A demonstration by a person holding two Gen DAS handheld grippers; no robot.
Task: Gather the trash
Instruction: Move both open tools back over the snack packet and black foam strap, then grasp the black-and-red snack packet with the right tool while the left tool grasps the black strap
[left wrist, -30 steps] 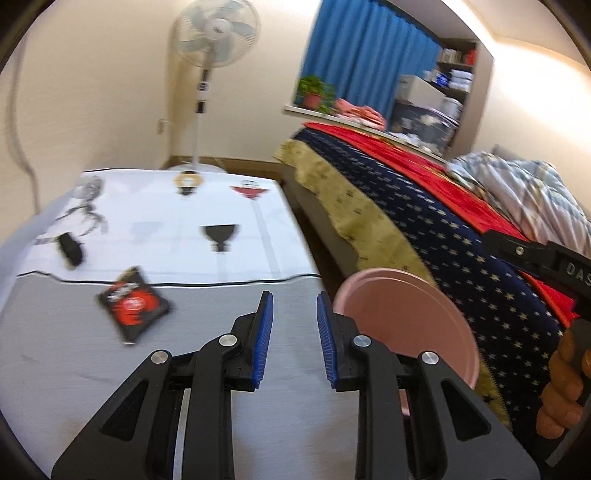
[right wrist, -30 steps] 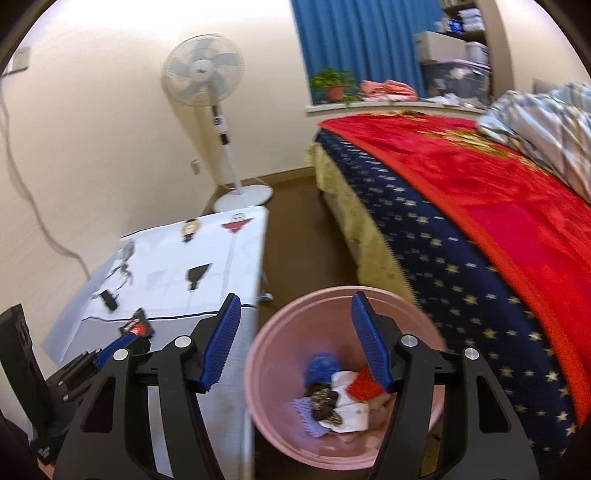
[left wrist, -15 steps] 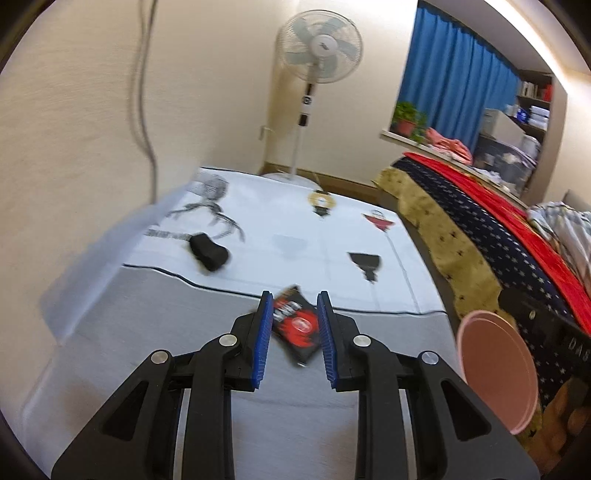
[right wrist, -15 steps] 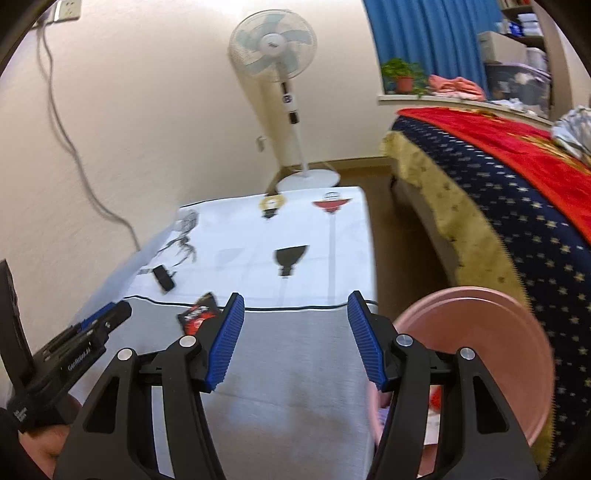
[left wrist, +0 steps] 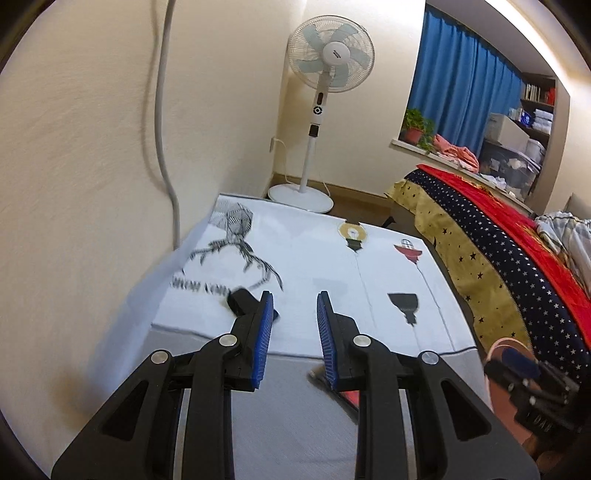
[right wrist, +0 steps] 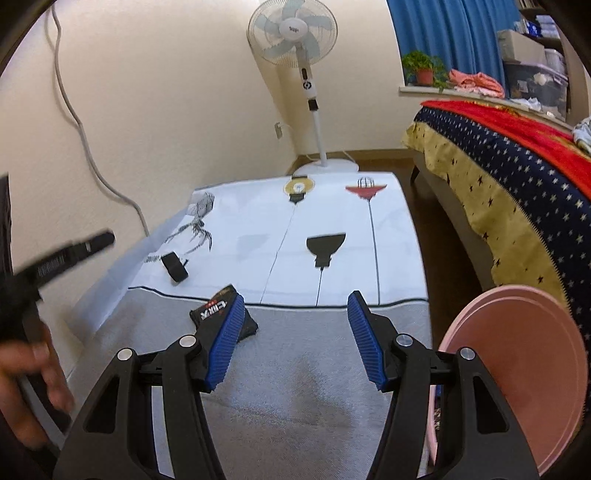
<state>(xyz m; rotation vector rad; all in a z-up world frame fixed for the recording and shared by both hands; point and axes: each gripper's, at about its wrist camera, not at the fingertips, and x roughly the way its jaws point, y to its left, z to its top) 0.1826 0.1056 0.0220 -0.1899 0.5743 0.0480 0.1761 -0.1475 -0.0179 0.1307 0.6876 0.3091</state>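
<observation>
A bedroom: a low table [right wrist: 332, 350] under a white printed cloth [right wrist: 258, 229] stands by the cream wall, a fan [right wrist: 293, 31] at its far end and a bed [right wrist: 517, 158] to my right. Two bits of trash lie on the table. A black-and-red packet [right wrist: 218, 310] sits on the grey part near the cloth's edge, and a small black object [right wrist: 174, 266] rests further off on the cloth. The pink bin [right wrist: 513, 369] stands just off the table's right edge, beside the bed.

My left gripper [left wrist: 293, 332] hangs over the table with its jaws a little apart and nothing between them. From its own camera the black object [left wrist: 240, 301] lies just past the left finger, and the packet [left wrist: 349, 395] shows only as a blurred corner below the right finger. My right gripper [right wrist: 295, 332] is spread wide and empty, with the packet just beyond its left finger.

I judge this the reach for the next piece, most likely the packet. Next I must lower one gripper until its fingers straddle the packet's edge, close firmly, then carry it across to the bin. The packet lies flat, so a shallow pinch may slip.
</observation>
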